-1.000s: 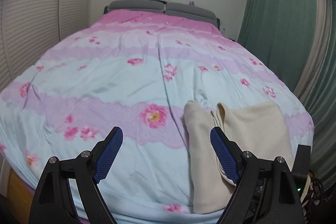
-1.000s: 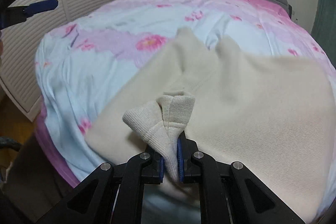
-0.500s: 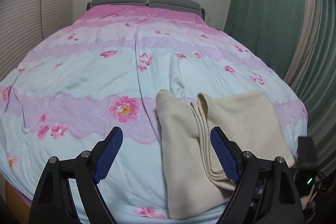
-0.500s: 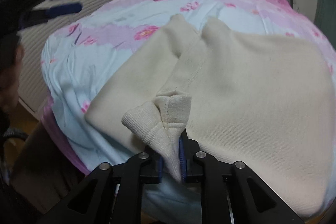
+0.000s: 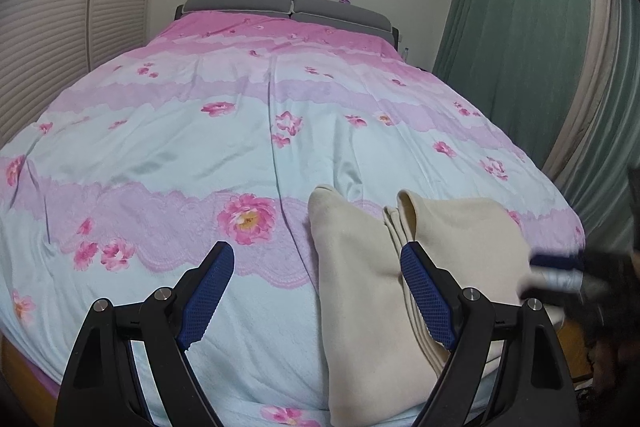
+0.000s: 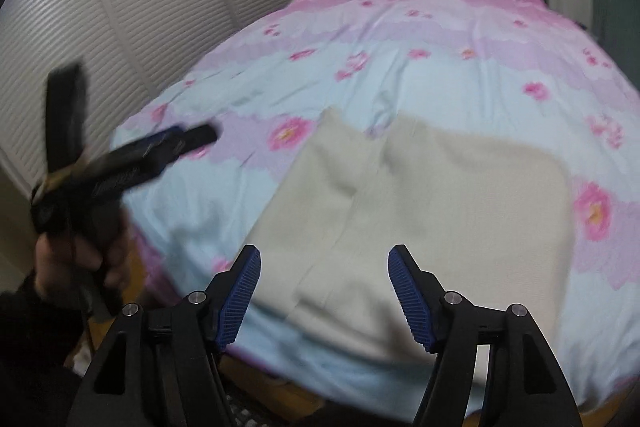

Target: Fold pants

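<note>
The cream pants (image 5: 360, 291) (image 6: 432, 195) lie folded flat on the flowered bedspread (image 5: 200, 155) (image 6: 400, 75), near the bed's front right corner. My left gripper (image 5: 316, 291) is open above the bedspread; its right finger overlaps the pants' folded edge in the picture and nothing sits between its pads. My right gripper (image 6: 324, 295) hovers above the near edge of the pants, its jaws opening with nothing between them. It also shows as a dark blur (image 5: 568, 275) at the right of the left wrist view. A hand (image 6: 76, 263) carries the left gripper (image 6: 120, 163), blurred at the left.
The bed has a grey headboard (image 5: 288, 7) at the far end. Slatted white closet doors (image 5: 44, 27) (image 6: 132, 7) run along the left. Green curtains (image 5: 520, 39) hang on the right. The wooden bed frame (image 6: 256, 367) shows below the front edge.
My right gripper let go of the pants' ribbed cuff, opened and rose; the cuff is no longer in its jaws. The left gripper stayed open, hardly moved.
</note>
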The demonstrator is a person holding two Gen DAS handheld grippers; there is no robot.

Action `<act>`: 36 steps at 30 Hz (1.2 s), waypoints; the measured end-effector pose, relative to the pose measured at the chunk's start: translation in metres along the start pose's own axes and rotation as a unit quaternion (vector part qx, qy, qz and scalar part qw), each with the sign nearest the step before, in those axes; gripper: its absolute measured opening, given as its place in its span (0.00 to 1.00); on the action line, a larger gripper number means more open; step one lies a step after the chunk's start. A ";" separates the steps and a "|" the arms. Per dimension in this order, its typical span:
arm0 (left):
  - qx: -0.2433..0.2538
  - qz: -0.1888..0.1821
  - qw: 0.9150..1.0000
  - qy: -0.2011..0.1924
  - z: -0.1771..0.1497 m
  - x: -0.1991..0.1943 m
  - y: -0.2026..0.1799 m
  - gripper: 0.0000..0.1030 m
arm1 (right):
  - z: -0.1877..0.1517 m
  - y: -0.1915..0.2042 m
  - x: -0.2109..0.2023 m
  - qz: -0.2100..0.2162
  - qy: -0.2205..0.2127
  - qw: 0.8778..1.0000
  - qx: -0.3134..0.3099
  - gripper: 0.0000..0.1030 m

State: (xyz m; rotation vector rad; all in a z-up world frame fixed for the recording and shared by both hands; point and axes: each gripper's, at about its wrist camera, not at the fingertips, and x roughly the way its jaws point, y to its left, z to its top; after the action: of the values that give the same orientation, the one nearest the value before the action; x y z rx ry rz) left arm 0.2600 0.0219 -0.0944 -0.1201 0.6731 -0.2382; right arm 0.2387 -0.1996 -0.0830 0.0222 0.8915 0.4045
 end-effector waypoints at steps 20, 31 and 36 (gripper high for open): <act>-0.035 0.029 0.999 0.012 -0.007 0.015 0.041 0.83 | 0.070 -0.017 0.170 -0.146 0.124 0.981 0.010 0.20; -0.034 0.036 0.999 0.015 -0.007 0.020 0.043 0.83 | 0.076 0.016 0.142 -0.134 0.072 0.988 -0.021 0.15; -0.030 0.043 0.998 0.016 -0.008 0.021 0.044 0.83 | 0.055 0.002 0.174 -0.129 0.099 0.987 -0.013 0.18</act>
State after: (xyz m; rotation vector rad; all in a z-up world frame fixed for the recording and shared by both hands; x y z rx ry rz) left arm 0.2782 0.0587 -0.1213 -0.1454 0.7160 -0.1374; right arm 0.3772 -0.1282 -0.1789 -0.1581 1.0698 0.1770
